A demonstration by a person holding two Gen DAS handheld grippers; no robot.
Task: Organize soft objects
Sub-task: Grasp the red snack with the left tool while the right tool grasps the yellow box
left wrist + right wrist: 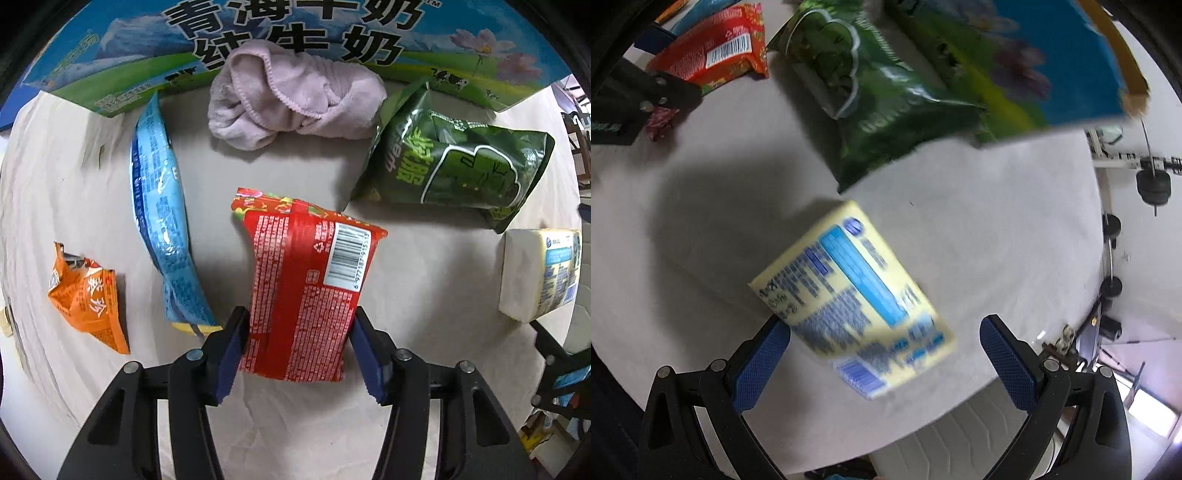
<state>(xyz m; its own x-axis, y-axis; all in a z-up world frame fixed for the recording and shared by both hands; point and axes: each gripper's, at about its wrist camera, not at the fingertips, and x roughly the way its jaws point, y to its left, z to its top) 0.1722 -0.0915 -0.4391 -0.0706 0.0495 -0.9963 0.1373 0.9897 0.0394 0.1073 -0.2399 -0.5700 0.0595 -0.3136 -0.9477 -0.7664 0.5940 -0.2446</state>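
My left gripper (299,350) is shut on a red snack packet (306,280), its blue pads pressing both sides. Beyond it lie a pink towel (291,99), a green snack bag (458,166), a blue packet (162,206) and an orange packet (88,295). A pale yellow tissue pack (857,299) lies between the open fingers of my right gripper (882,354), touching the left pad; it also shows in the left wrist view (539,273). The right wrist view is blurred by motion. The red packet (713,48) and green bag (864,88) show there too.
A large milk carton box (295,33) stands at the back of the white table (424,266). The table edge (960,391) runs just under my right gripper, with a chair and equipment beyond.
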